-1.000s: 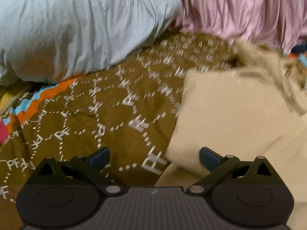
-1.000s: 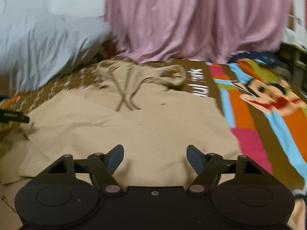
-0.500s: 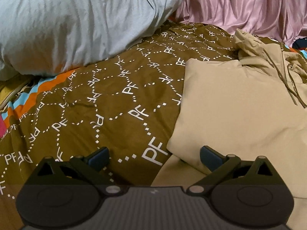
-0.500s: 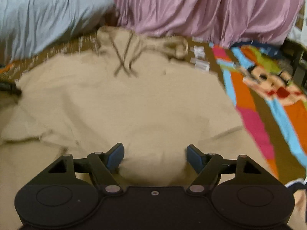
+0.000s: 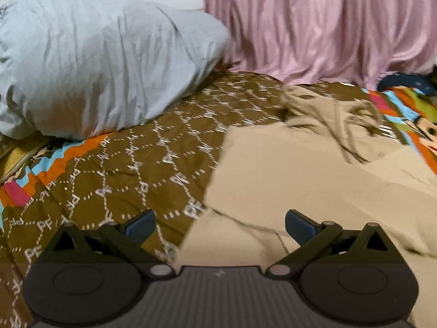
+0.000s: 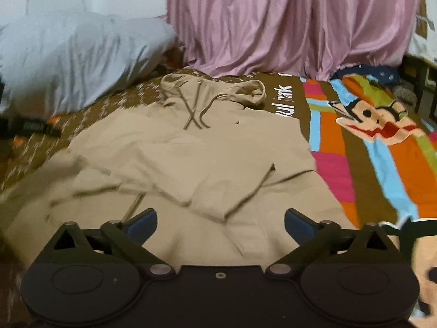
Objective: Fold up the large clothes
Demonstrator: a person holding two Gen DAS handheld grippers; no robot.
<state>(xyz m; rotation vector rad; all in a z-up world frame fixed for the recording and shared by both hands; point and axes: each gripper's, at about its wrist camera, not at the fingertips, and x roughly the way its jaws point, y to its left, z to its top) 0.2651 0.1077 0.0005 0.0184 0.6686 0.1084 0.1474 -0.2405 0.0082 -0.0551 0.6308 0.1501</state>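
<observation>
The hoodie (image 5: pixel 314 180) is cut off at the right edge, beyond the left gripper (image 5: pixel 220 222); its drawstrings (image 5: pixel 347 142) are smeared by blur; left of the right gripper (image 6: pixel 220 222), the hoodie's sleeve (image 6: pixel 30 188) is blurred and the bedspread (image 6: pixel 32 147) pattern is unreadable.

A brown bedspread (image 5: pixel 131 169) printed with white "PF" letters covered the bed, with bright stripes and a cartoon face (image 6: pixel 377 123) on its right part. A grey pillow (image 5: pixel 90 63) lay at its far left, beside a pink curtain (image 6: pixel 286 22) hanging behind.
</observation>
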